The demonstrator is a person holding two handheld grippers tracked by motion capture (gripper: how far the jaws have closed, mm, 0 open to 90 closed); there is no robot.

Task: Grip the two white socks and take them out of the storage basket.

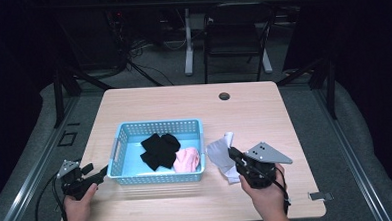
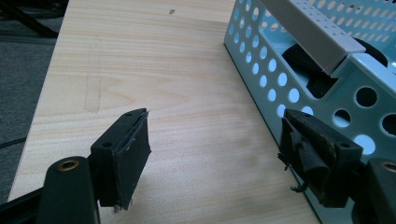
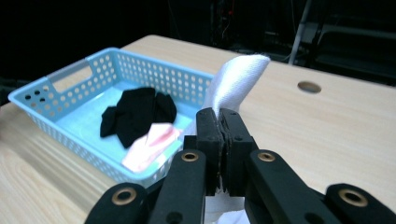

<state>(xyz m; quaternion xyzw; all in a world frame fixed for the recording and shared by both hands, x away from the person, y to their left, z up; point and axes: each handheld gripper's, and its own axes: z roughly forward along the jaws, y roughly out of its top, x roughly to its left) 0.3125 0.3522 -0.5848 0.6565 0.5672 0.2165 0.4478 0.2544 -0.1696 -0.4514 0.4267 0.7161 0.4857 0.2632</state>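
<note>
Fingers of the right gripper (image 3: 223, 122) are pressed together on a fold of a white cloth (image 3: 236, 79), which rises above them in the right gripper view. Seen from the high view, that white cloth (image 1: 223, 153) lies on the tabletop (image 1: 183, 98) just to the right of a light blue basket (image 1: 157, 126), with the right gripper (image 1: 234, 155) at its near right side and the person's right hand (image 1: 265, 190) behind it.

Inside the basket lie a black cloth (image 1: 159, 149) and a pink cloth (image 1: 187, 160), touching each other, toward the basket's right half. The basket sits near the front edge of the tabletop, left of centre.

Fingers of the left gripper (image 2: 215, 156) are spread wide and hold nothing. One finger (image 2: 314, 155) sits right against the basket's perforated left wall (image 2: 261, 70); whether it touches cannot be told. In the high view the left gripper (image 1: 98, 176) rests near the front left corner of the tabletop.

The step in hand looks like moving the white cloth into the basket. To do it well, lift high enough that the hanging part clears the basket's right rim, carry it over the free area left of the black cloth, and release only once most of the fabric is inside. The left gripper could steady the basket wall so it does not slide.
</note>
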